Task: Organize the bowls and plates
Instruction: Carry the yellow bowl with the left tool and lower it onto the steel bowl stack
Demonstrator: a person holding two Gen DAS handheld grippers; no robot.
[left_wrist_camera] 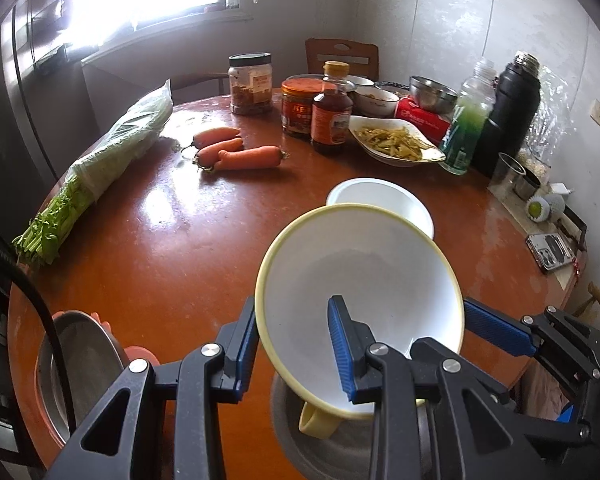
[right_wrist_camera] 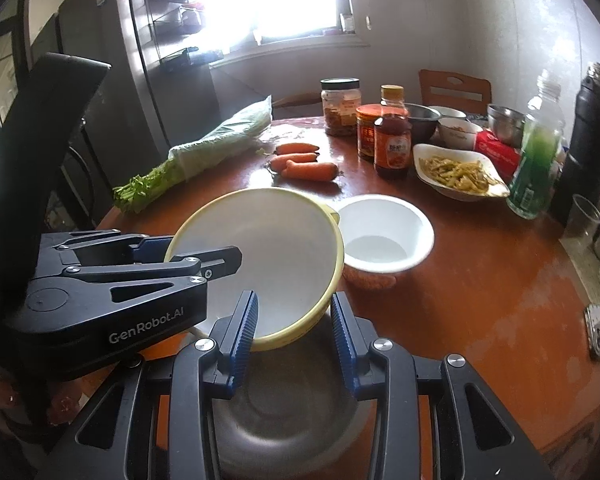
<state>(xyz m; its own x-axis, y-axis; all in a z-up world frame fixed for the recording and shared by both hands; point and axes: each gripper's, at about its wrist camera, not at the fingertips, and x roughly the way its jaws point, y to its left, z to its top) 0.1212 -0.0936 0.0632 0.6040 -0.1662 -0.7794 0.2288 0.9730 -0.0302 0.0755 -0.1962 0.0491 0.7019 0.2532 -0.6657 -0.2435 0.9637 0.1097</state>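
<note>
My left gripper [left_wrist_camera: 296, 340] is shut on the rim of a yellow-rimmed white bowl [left_wrist_camera: 364, 280] with a side handle and holds it tilted above a grey metal bowl [left_wrist_camera: 332, 448]. In the right wrist view the yellow bowl [right_wrist_camera: 268, 256] hangs over the metal bowl [right_wrist_camera: 284, 420], with the left gripper [right_wrist_camera: 204, 256] pinching its left rim. My right gripper [right_wrist_camera: 294, 324] is open; its fingers straddle the yellow bowl's near rim without closing on it. A white bowl [left_wrist_camera: 384, 200] with an orange base stands just beyond, and it shows in the right wrist view [right_wrist_camera: 384, 236] too.
On the round brown table [left_wrist_camera: 160, 248]: bagged greens [left_wrist_camera: 112, 148], three carrots [left_wrist_camera: 236, 152], jars and a sauce bottle [left_wrist_camera: 332, 116], a dish of food [left_wrist_camera: 396, 140], a green bottle [left_wrist_camera: 468, 120], a black flask [left_wrist_camera: 512, 108], a phone [left_wrist_camera: 550, 250]. A metal pan [left_wrist_camera: 80, 368] sits at the near left edge.
</note>
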